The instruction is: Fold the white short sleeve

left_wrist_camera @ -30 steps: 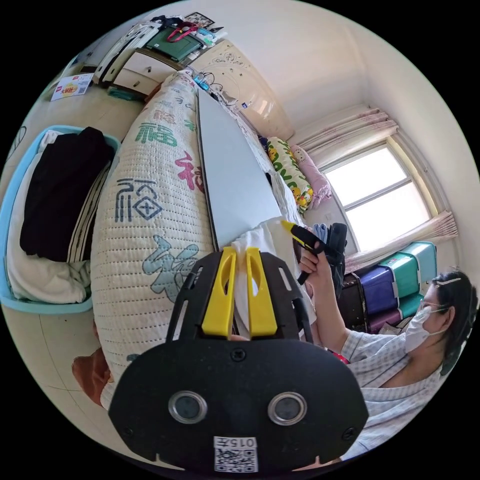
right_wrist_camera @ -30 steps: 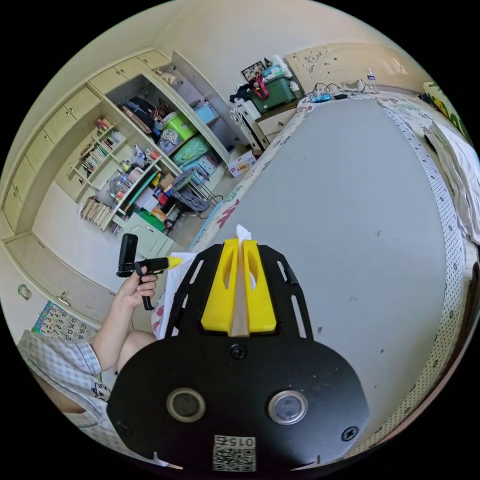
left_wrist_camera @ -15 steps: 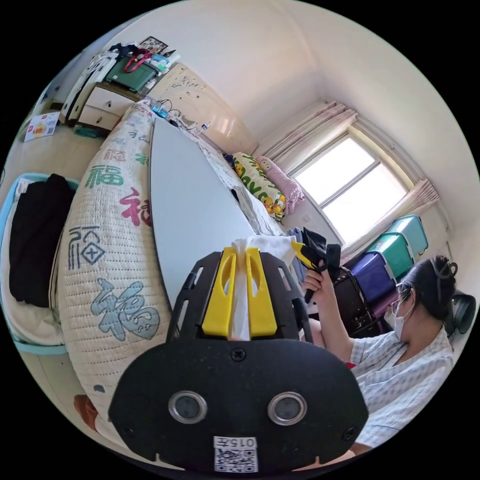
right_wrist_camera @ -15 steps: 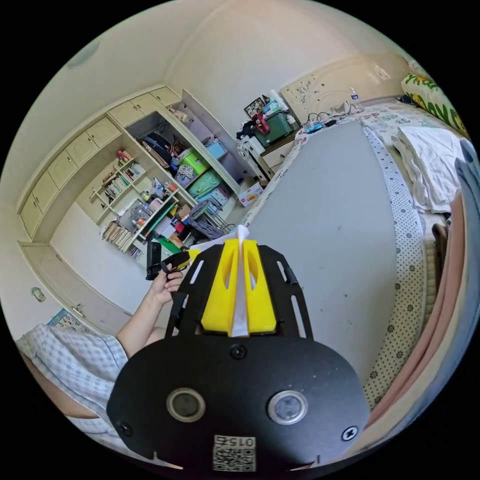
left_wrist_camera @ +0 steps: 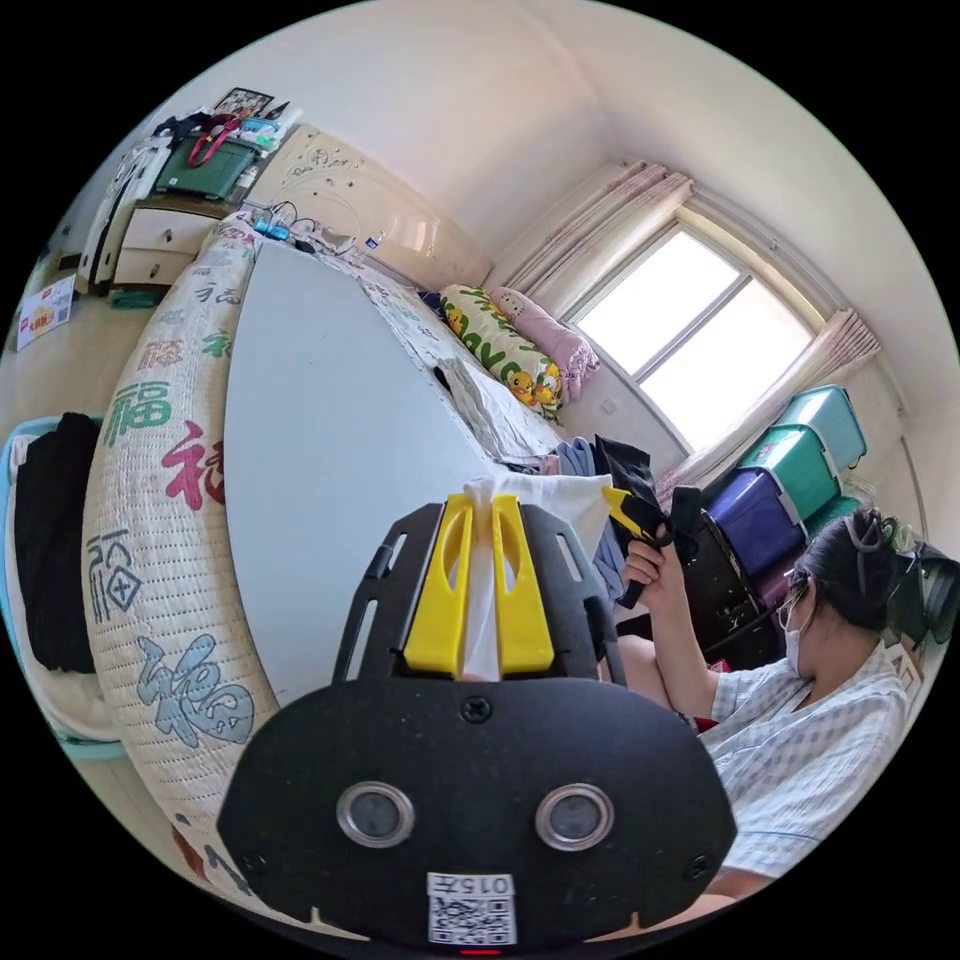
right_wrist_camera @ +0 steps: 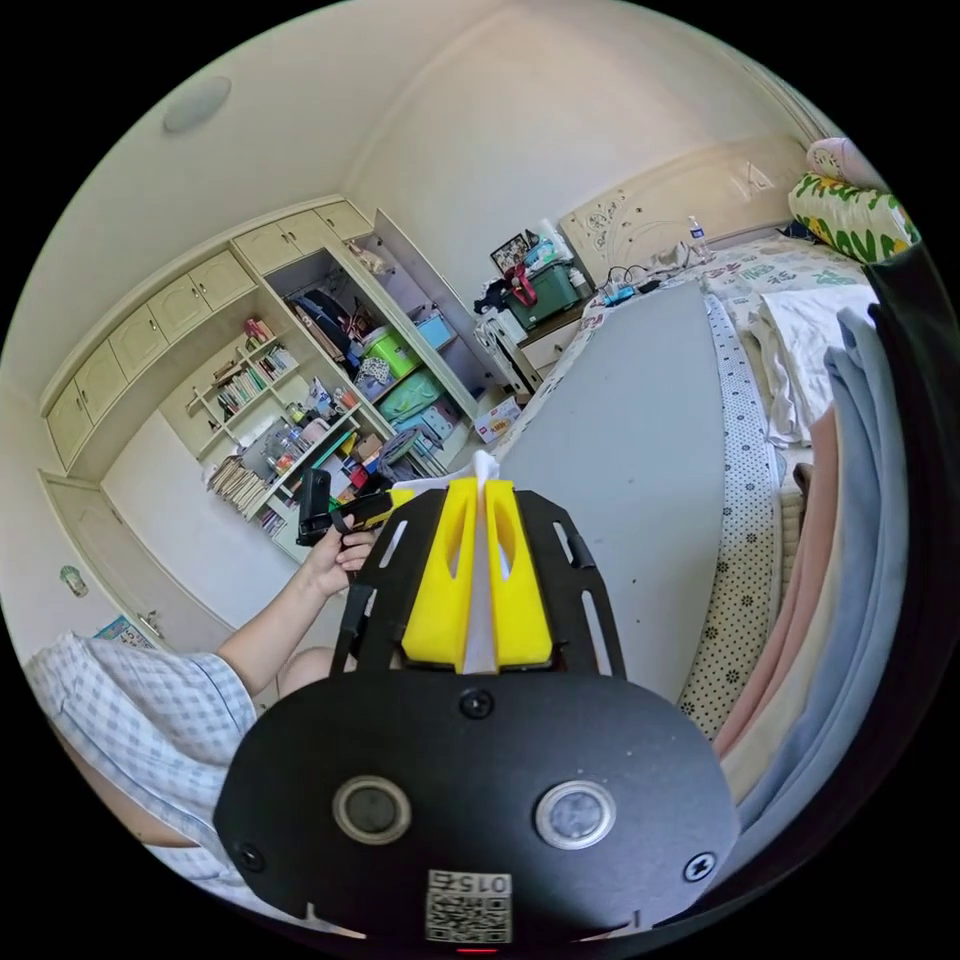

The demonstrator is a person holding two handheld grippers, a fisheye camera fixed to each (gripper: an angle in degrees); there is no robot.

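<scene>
The white short sleeve (left_wrist_camera: 545,495) hangs stretched between both grippers, held up beside the bed. My left gripper (left_wrist_camera: 479,505) is shut on one part of it, white cloth pinched between the yellow jaws. In the left gripper view the right gripper (left_wrist_camera: 622,508) holds the other end, in the person's hand. My right gripper (right_wrist_camera: 482,488) is shut on the cloth (right_wrist_camera: 484,466) too, a strip showing between its jaws. The left gripper (right_wrist_camera: 385,502) appears in the right gripper view, held in a hand, with white cloth at its tip. The grey board (left_wrist_camera: 330,440) lies on the bed, bare.
The quilted bedcover (left_wrist_camera: 135,500) drops to the floor, where a blue basket (left_wrist_camera: 20,620) holds dark and white clothes. Folded white clothes (right_wrist_camera: 810,350) lie past the board. Hanging coloured garments (right_wrist_camera: 850,560) crowd the right gripper view's edge. Storage boxes (left_wrist_camera: 800,470) stand by the window; shelves (right_wrist_camera: 320,400) line the wall.
Both grippers have risen with the white short sleeve still held in them, so both views now look higher over the bed. The hanging garments have come into the right gripper view.
</scene>
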